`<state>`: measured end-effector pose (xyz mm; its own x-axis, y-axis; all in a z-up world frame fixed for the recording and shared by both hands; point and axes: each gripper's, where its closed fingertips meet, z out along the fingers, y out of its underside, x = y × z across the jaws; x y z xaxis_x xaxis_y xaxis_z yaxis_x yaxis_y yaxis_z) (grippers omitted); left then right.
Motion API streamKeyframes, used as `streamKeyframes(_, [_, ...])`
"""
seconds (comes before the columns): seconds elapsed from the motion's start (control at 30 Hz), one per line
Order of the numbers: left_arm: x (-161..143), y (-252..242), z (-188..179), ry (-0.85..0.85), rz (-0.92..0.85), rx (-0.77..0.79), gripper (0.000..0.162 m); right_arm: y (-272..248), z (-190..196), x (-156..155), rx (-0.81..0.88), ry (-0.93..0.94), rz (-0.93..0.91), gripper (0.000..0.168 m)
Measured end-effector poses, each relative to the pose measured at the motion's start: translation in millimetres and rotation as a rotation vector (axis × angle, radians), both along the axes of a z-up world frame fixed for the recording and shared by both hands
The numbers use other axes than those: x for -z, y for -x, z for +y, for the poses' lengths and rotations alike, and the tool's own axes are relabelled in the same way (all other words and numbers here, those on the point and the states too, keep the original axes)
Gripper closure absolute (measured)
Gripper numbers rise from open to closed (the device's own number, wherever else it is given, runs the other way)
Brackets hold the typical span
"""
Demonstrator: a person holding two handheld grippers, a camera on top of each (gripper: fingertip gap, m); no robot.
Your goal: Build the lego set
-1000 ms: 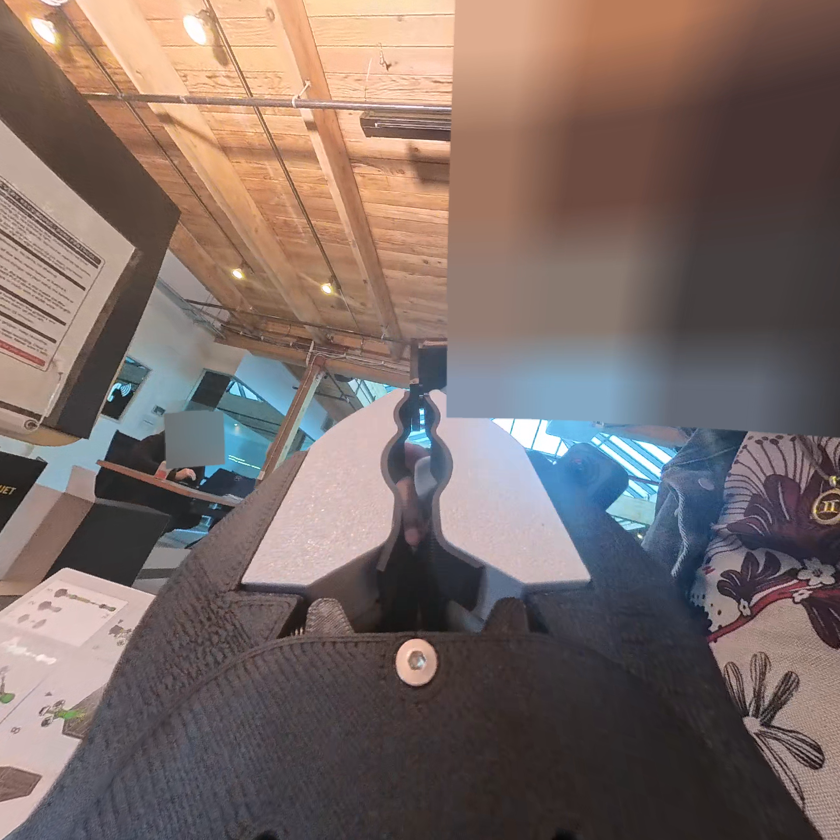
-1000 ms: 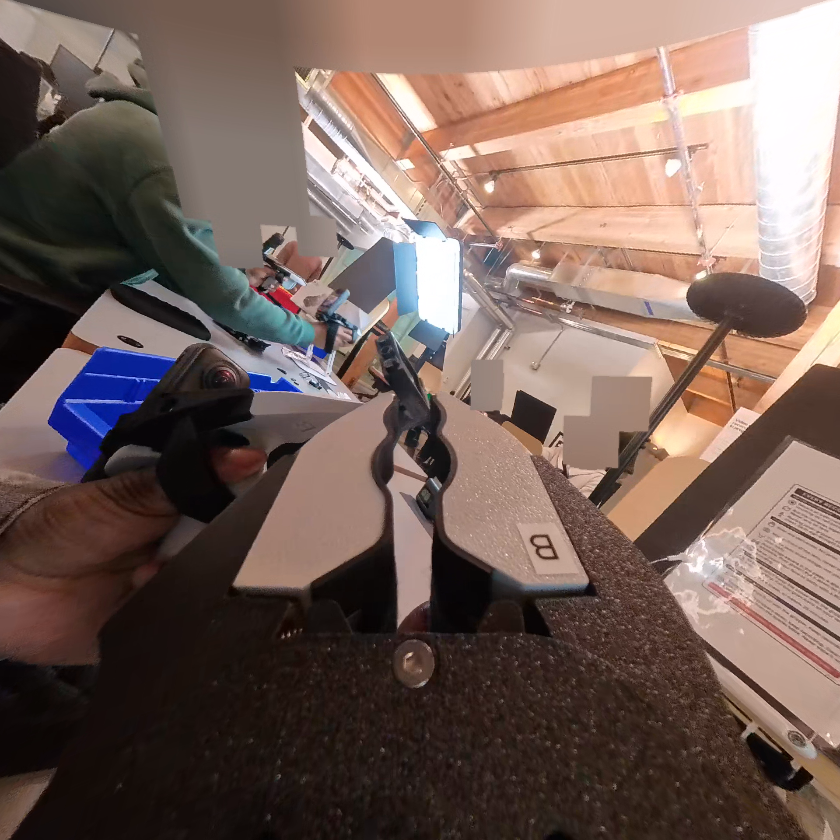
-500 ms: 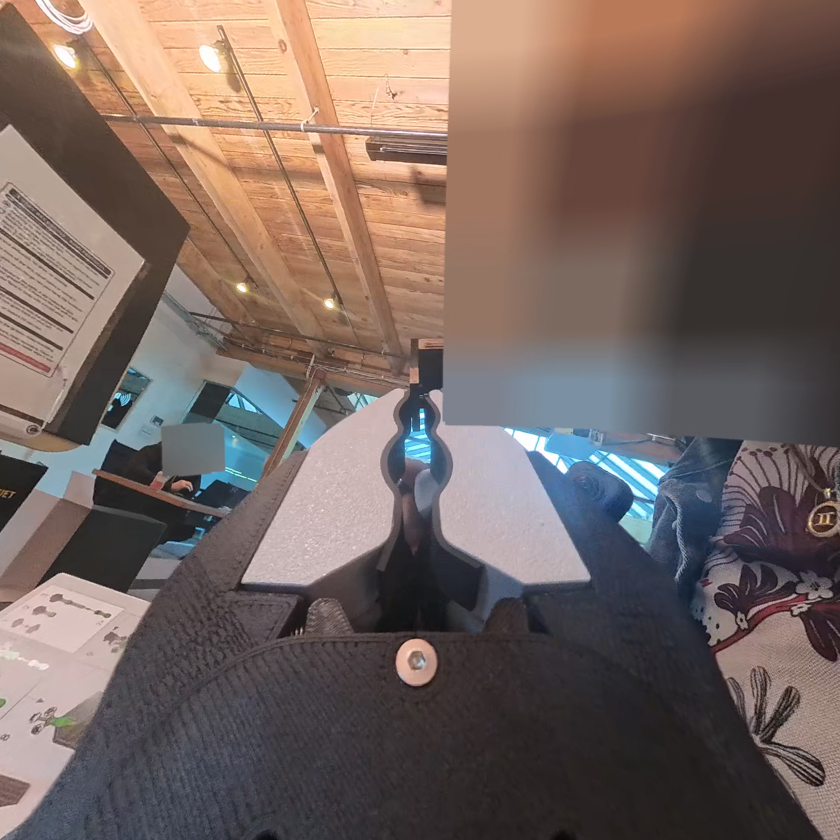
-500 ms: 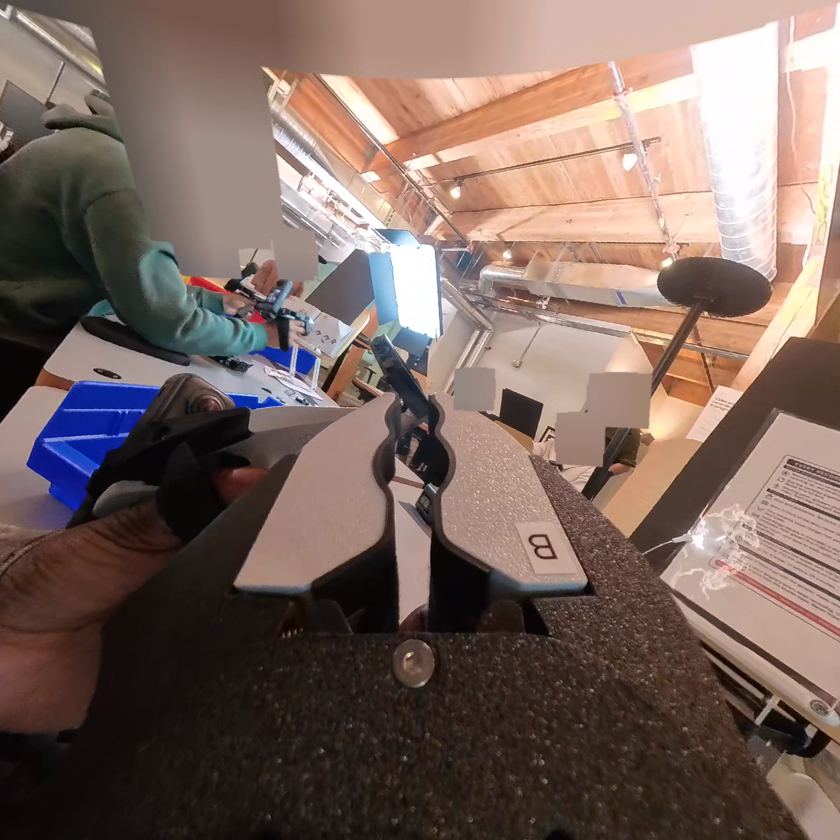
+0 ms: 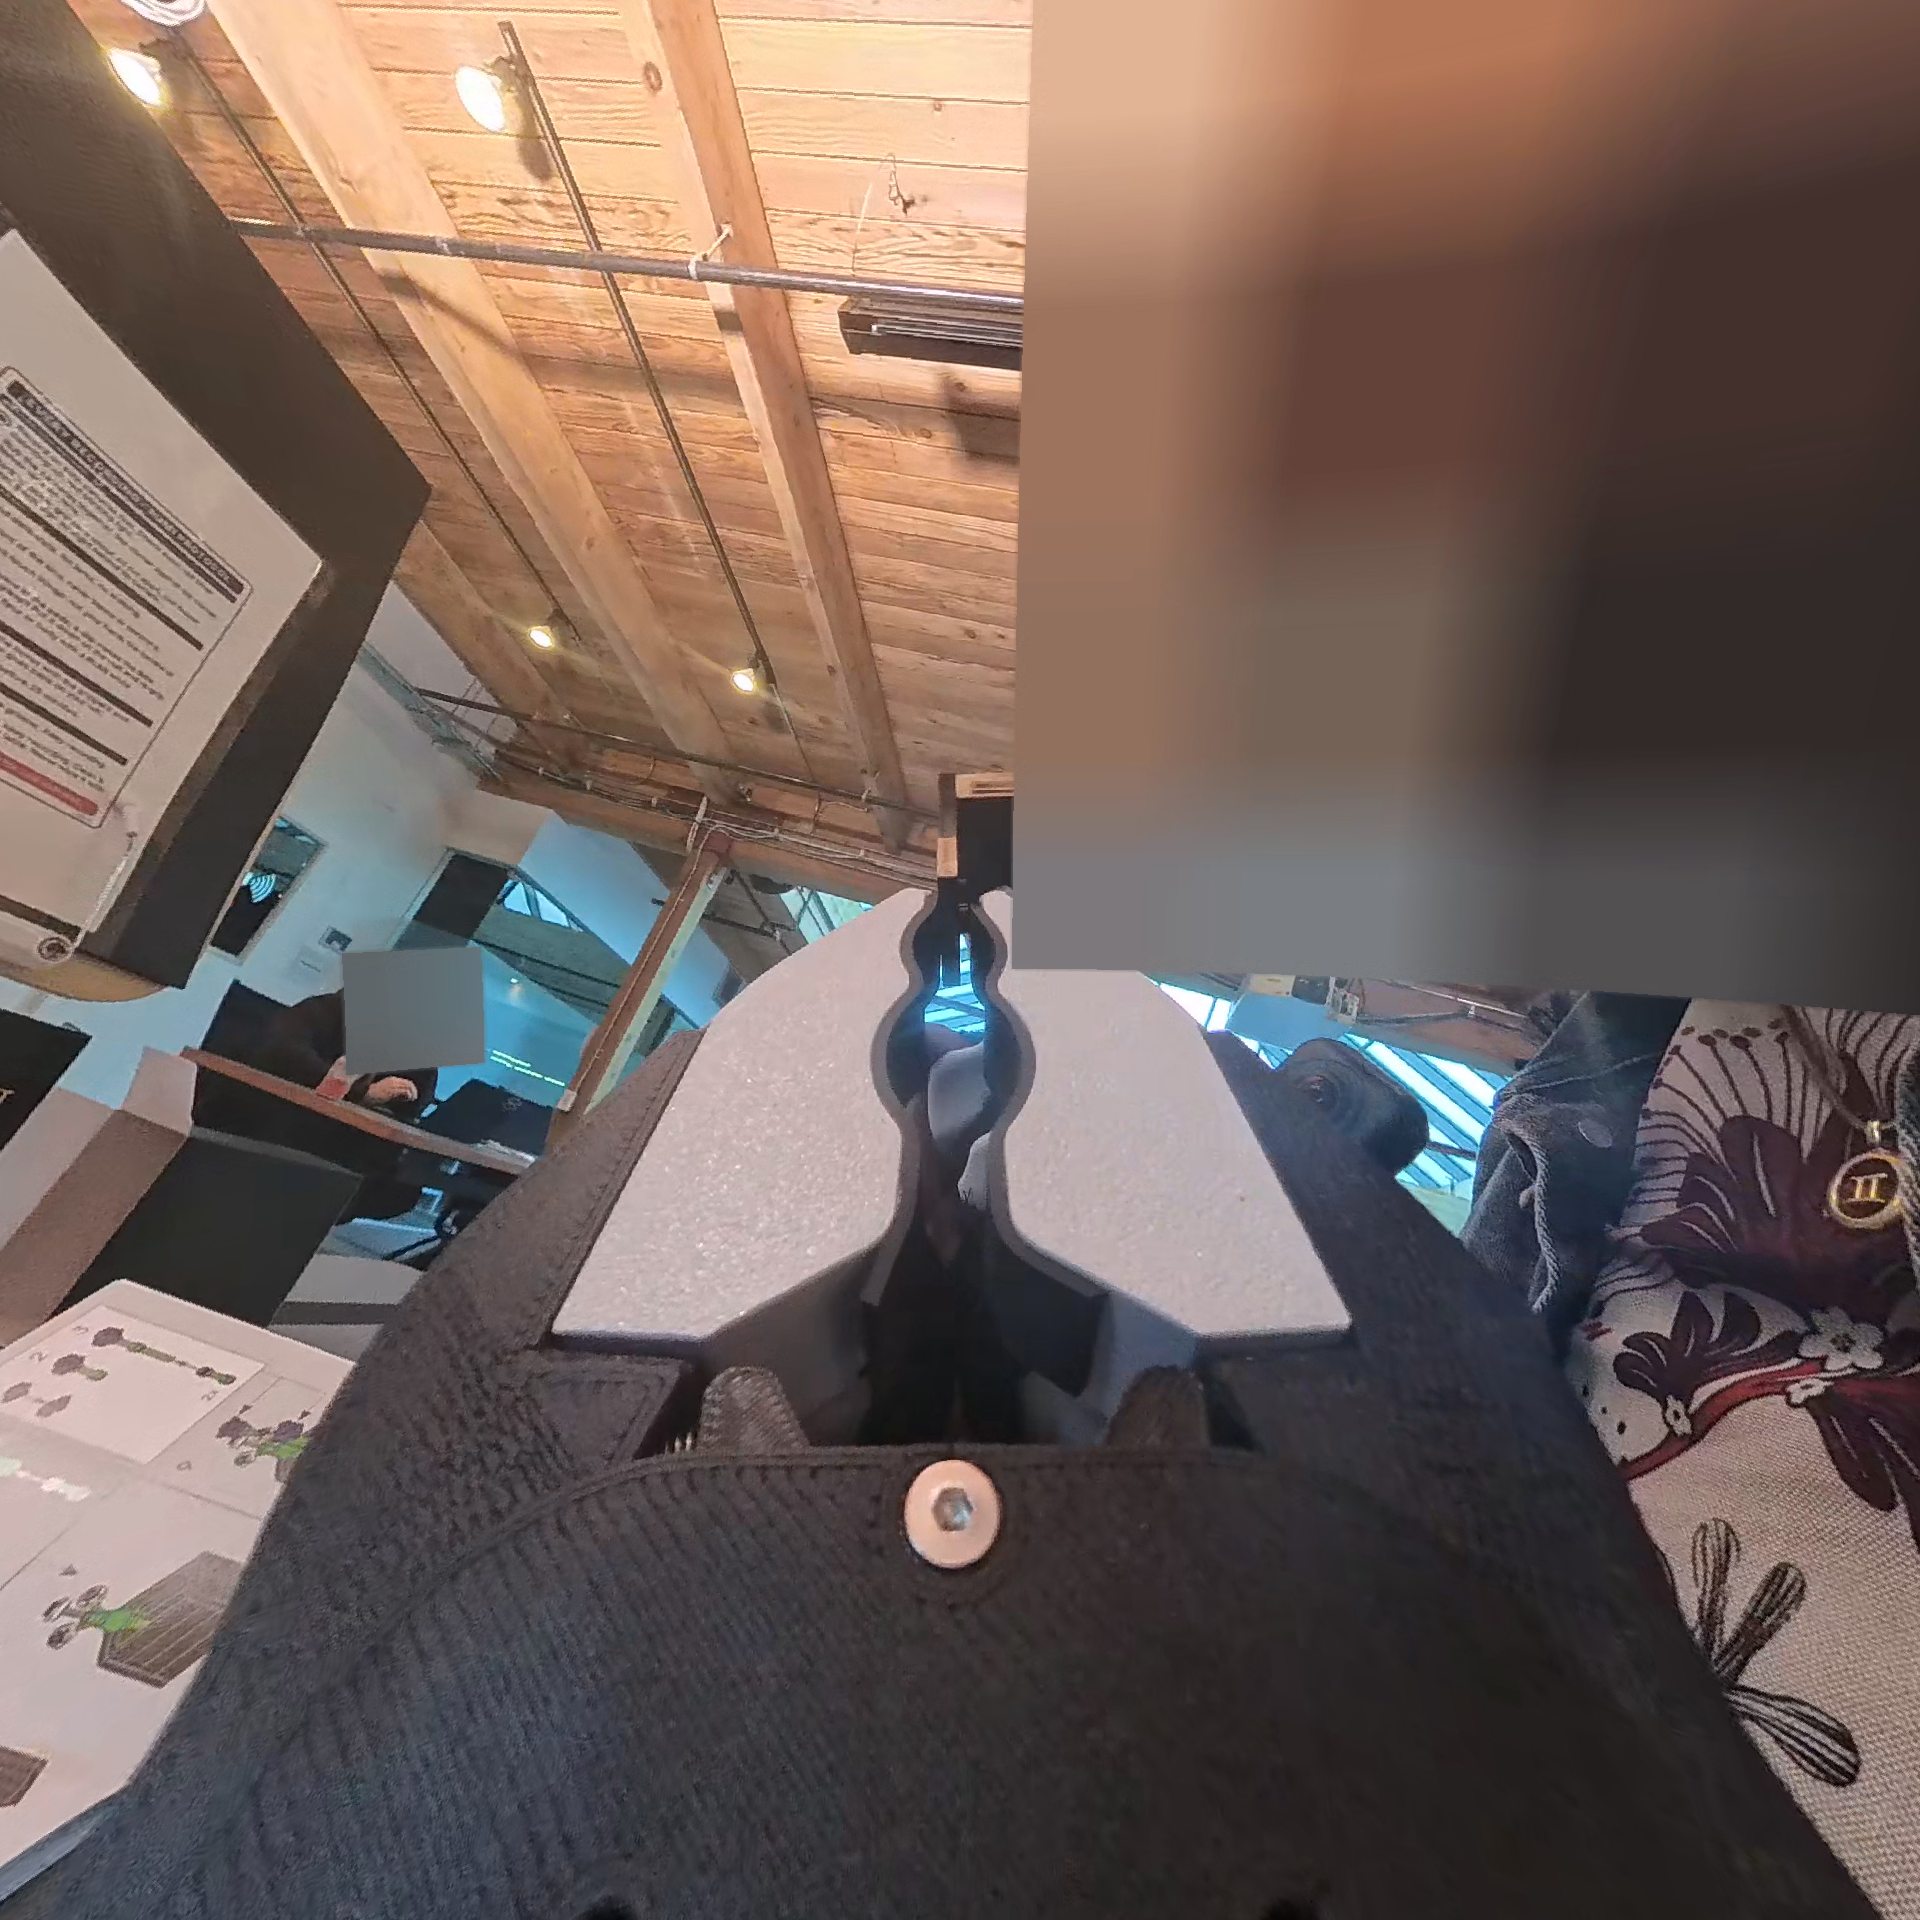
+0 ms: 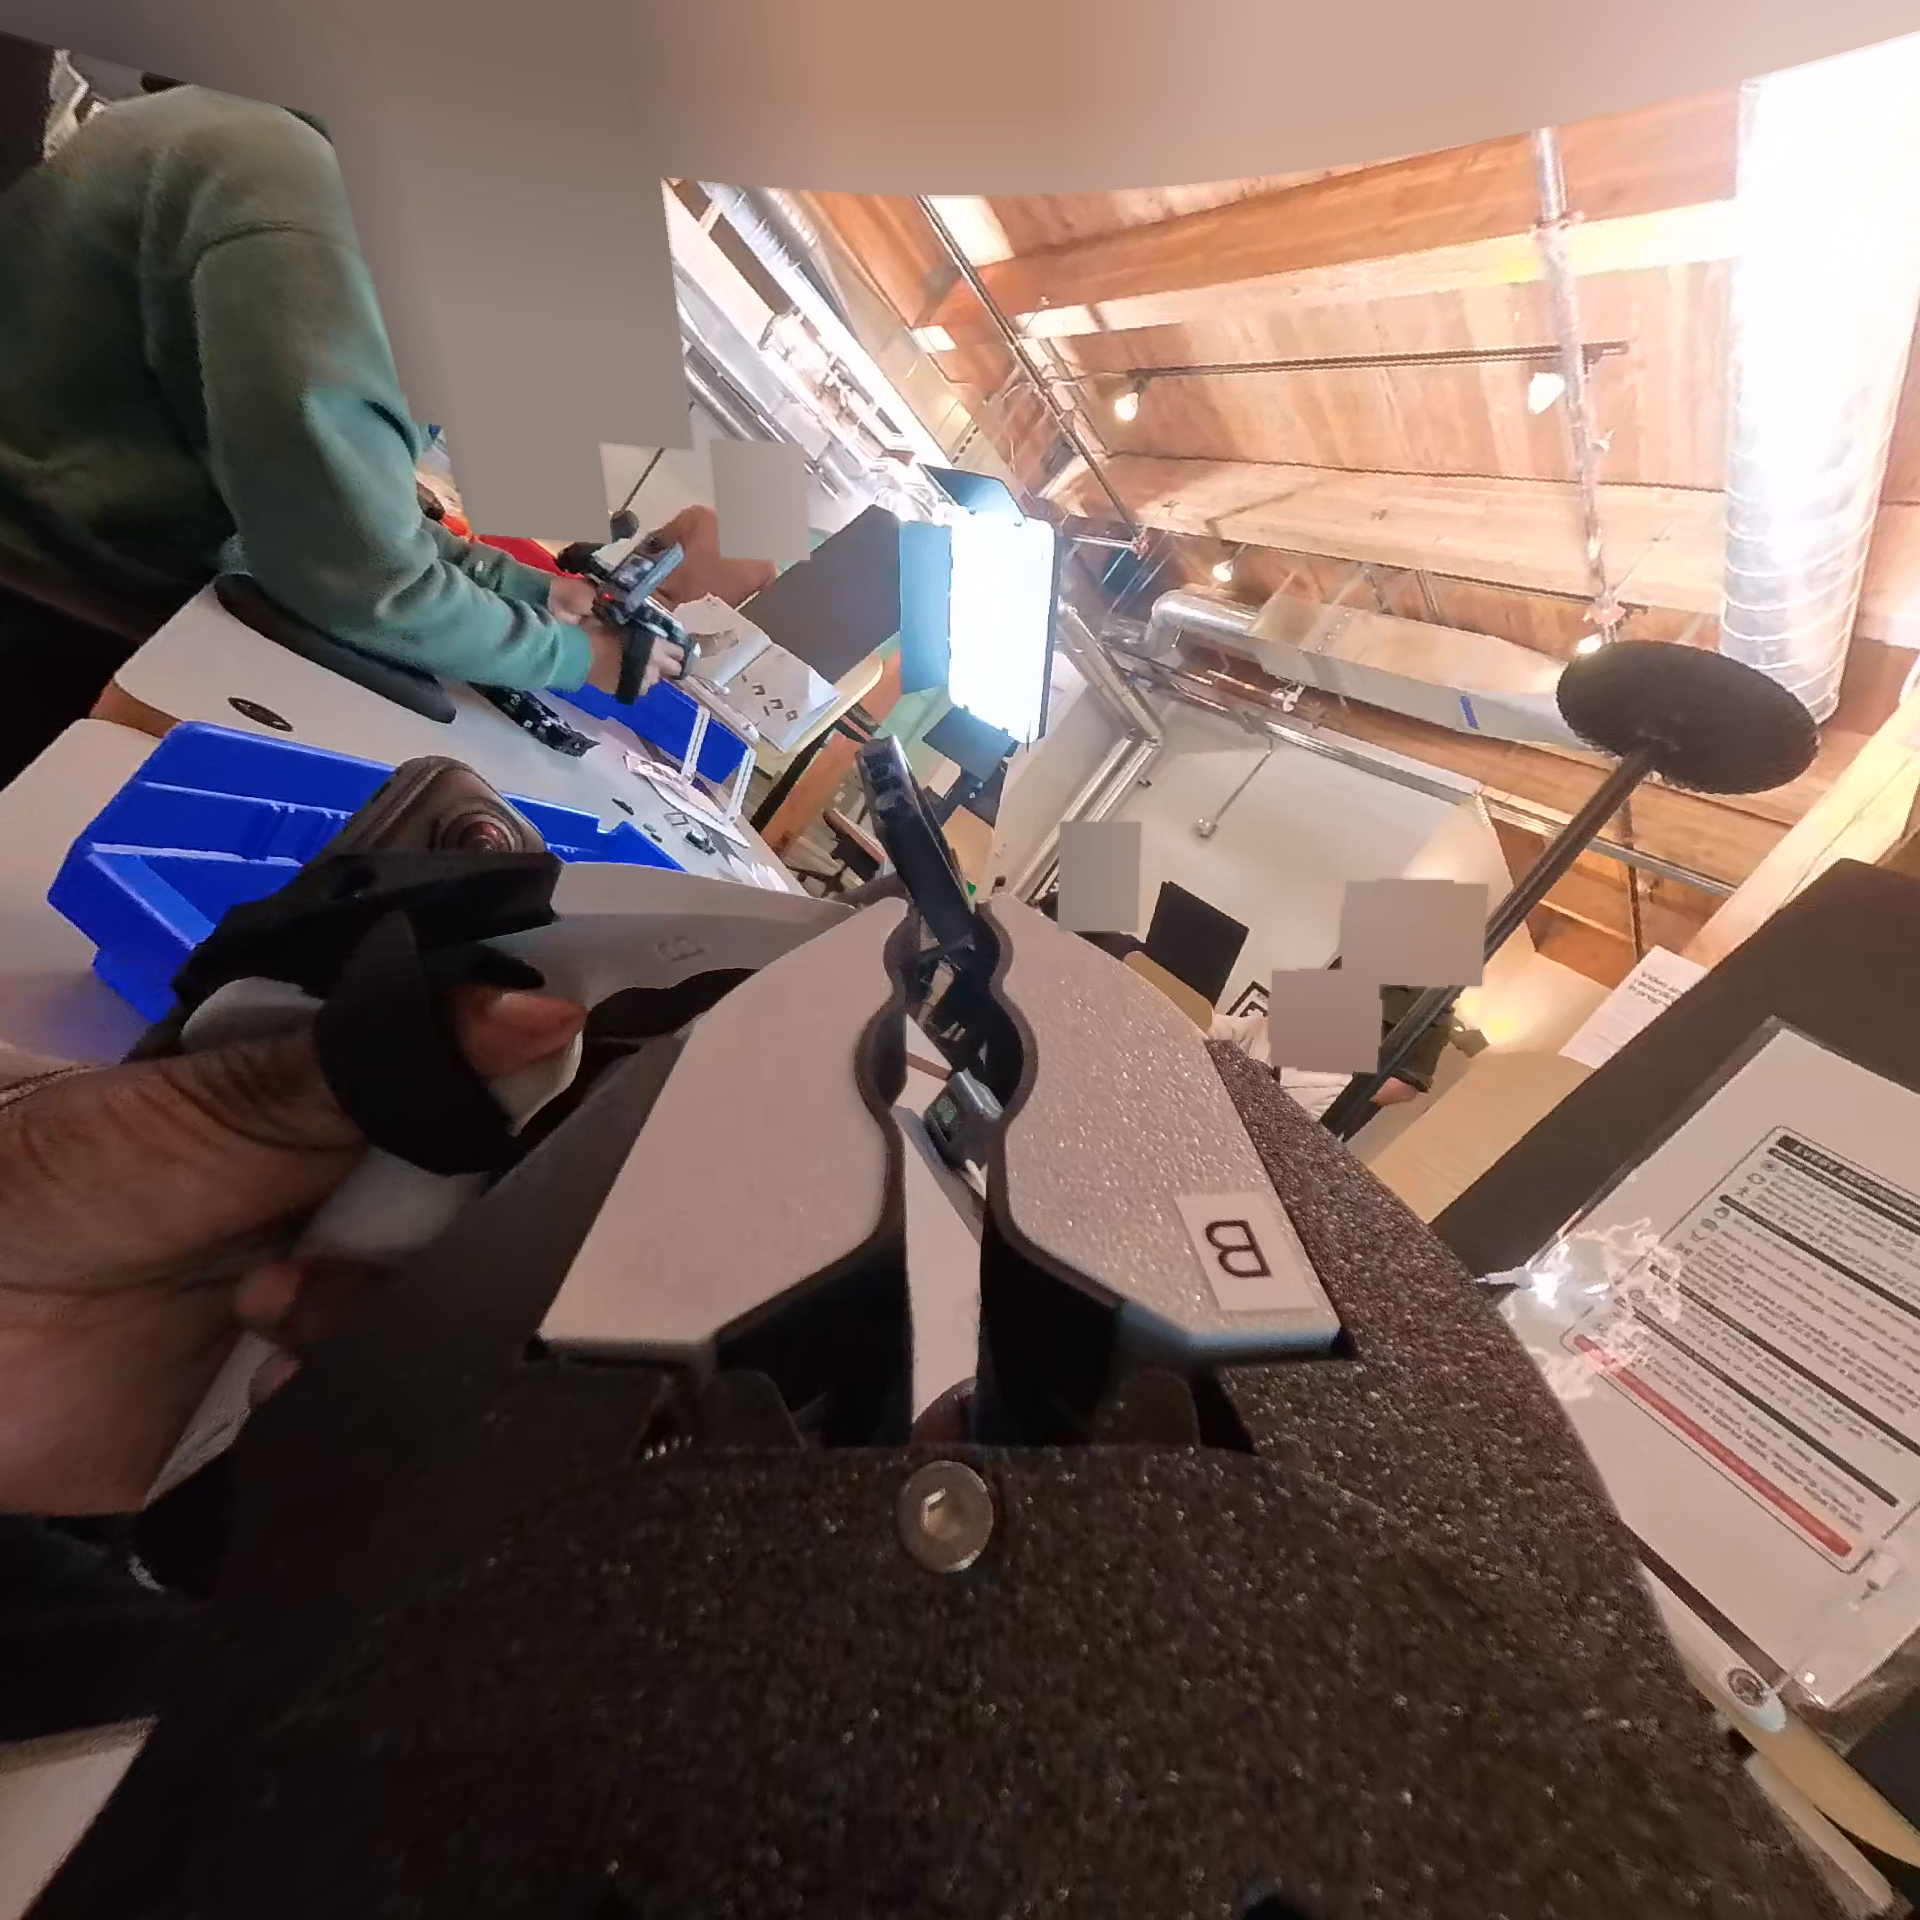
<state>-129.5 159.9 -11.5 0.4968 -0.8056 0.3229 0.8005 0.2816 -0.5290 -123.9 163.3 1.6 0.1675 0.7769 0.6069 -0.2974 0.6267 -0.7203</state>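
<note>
black and tan, the small lego piece stands out past the tips of the left tongs, whose grey fingers are drawn together and pinch it at their very ends. left wrist view: the tongs point up towards a plank ceiling; a building instruction sheet lies on the worktop at lower left, and a framed notice stands above it. a second dark part seems to sit deeper between the fingers, too dim to name.

right wrist view: the right tongs are likewise nearly closed, clamping a long black lego part that juts up and to the left beyond the tips; a small grey piece with a green mark lies in the gap farther back. the left tongs, held in a hand, lie just beside, tips close to the same part. a blue bin rests on the worktop behind.

step in hand, as judged: mating two pieces in the air. the next move calls for aligning studs squarely and pressing together without slip; whether the pieces already touch cannot be told.
</note>
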Motion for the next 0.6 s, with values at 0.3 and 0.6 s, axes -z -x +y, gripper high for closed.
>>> streamKeyframes(0.3, [0.0, 3.1, 0.9, 0.006, -0.027, -0.02, 0.157, 3.2, 2.2, 0.0, 0.069, 0.057, 0.052, 0.161])
streamKeyframes(0.6, [0.4, 5.3, 0.7, 0.008, -0.047, -0.018, 0.157, 5.7, 1.8, 0.5, 0.091, 0.067, 0.069, 0.161])
